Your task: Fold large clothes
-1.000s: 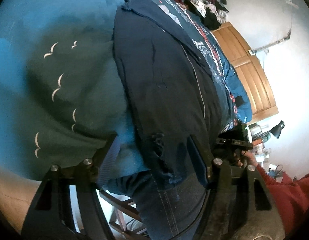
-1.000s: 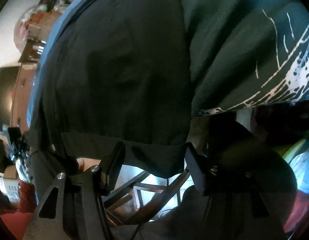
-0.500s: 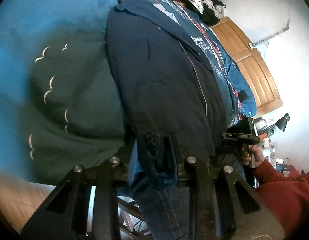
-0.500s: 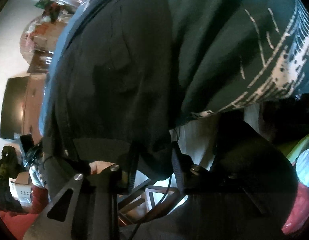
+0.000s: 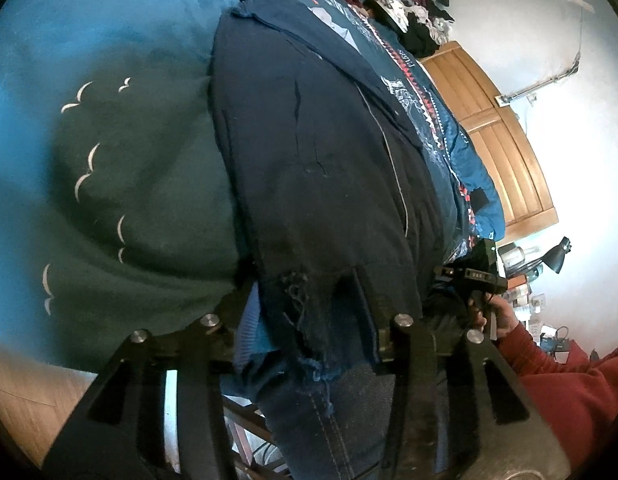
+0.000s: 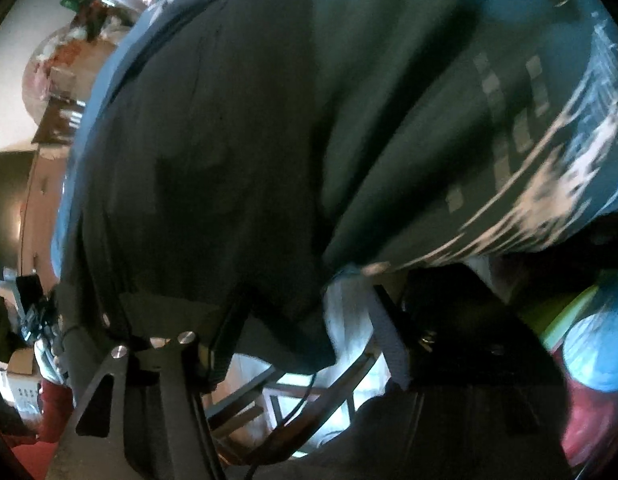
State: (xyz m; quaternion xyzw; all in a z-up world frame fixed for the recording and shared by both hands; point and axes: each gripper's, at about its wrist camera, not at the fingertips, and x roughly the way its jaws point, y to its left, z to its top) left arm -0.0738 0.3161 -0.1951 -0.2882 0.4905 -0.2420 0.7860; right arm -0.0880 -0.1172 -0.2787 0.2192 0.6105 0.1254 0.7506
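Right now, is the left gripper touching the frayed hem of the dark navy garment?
Touching. The left wrist view shows the left gripper with both fingers pressed onto the frayed hem of the dark navy garment, no gap visible.

Left gripper [image 5: 305,328]: black angular frame, round silver screws on top, blue ribbed pads inside the fingers [image 5: 245,332]. Right gripper [image 6: 305,344]: same black frame, silver screws, ribbed pads. Person wears a red sleeve [image 5: 549,380]; blue jeans [image 5: 325,416] with pale stitching.
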